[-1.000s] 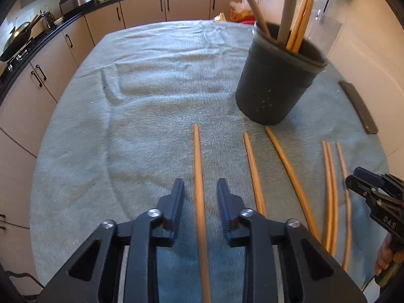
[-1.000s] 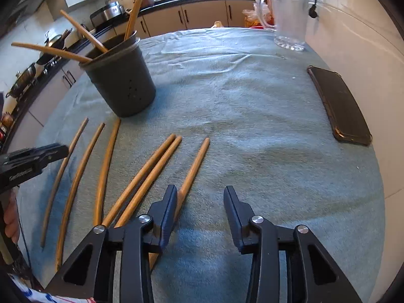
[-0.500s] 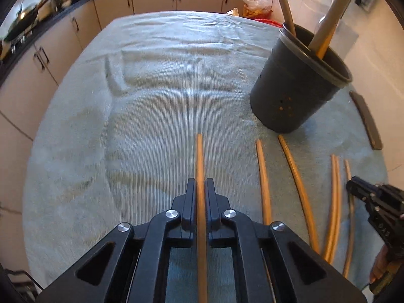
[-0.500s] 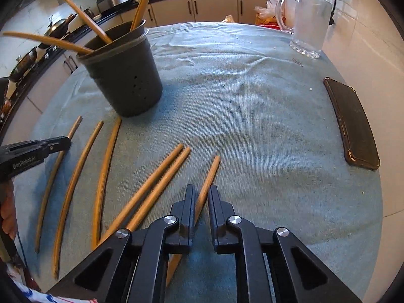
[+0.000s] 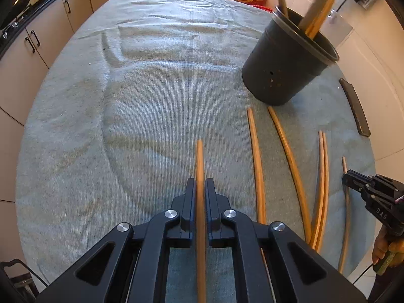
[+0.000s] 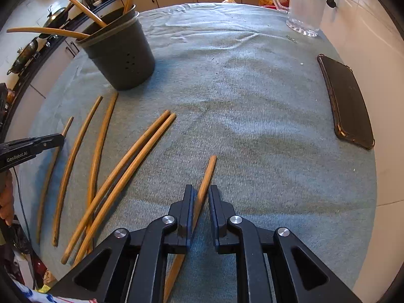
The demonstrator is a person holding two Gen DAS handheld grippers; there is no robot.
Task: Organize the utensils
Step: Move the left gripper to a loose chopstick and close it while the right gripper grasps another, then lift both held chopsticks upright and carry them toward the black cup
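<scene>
My left gripper (image 5: pixel 200 194) has its jaws clamped narrow on a wooden chopstick (image 5: pixel 199 161) that lies flat on the grey-clothed bench (image 5: pixel 151 101), running straight ahead between the pads. My right gripper (image 6: pixel 201 199) has its jaws opening, with another chopstick (image 6: pixel 208 174) between them, leaning against the left pad and clear of the right one. Five more chopsticks (image 6: pixel 101 139) lie loose on the cloth between my two grippers. The dark utensil holder (image 6: pixel 121 53) stands upright beyond them, sticks leaning inside. A phone (image 6: pixel 346 101) lies near the bench's right edge, a glass jug (image 6: pixel 305 7) farther back.
</scene>
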